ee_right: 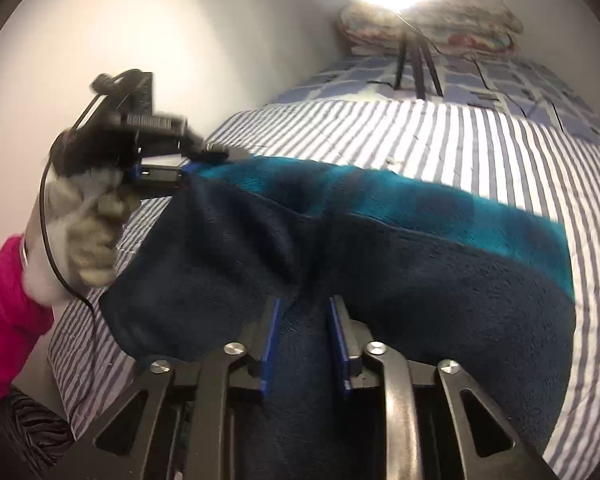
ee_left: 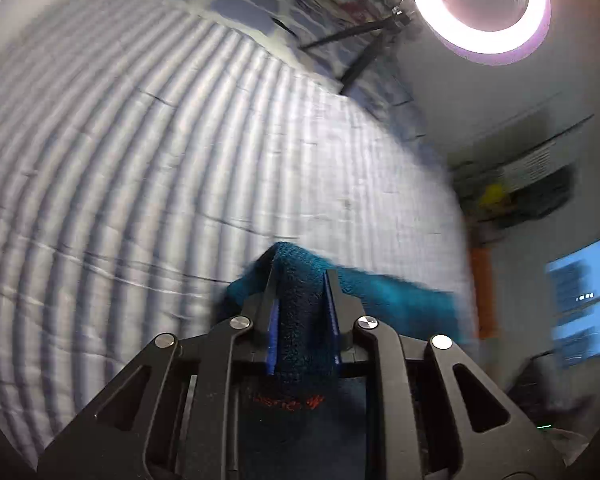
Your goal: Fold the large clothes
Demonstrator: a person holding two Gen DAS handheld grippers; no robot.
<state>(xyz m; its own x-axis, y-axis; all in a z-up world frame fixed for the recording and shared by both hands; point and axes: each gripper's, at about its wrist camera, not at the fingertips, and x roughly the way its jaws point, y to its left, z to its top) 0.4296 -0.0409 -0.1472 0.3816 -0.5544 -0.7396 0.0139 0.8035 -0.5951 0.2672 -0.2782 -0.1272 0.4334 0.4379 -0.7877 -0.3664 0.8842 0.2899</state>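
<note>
Fleece (ee_left: 300,312) fills the left tool (ee_left: 300,280) in the left wrist view: a thick teal fold is clamped between the blue pads, and more of it trails off toward 3 o'clock, blurred. Behind lies the striped bed (ee_left: 140,160), with a ring light (ee_left: 478,4) at 1 o'clock.

Right wrist view shows the right tool (ee_right: 303,308) also clamped on the fleece (ee_right: 420,280), a bunched edge running between its pads. The garment hangs above the bed (ee_right: 380,132), stretching up toward 10 o'clock, where the gloved left hand (ee_right: 88,220) grips the left tool (ee_right: 188,170), closed on the far corner. The lower part droops onto the bed toward 4 o'clock.

Risk, as I judge it: the plush fabric is thick and each grip holds only a bunched edge, so a quick swing could pull a corner free. The sagging middle may also land creased, giving a crooked fold.
</note>
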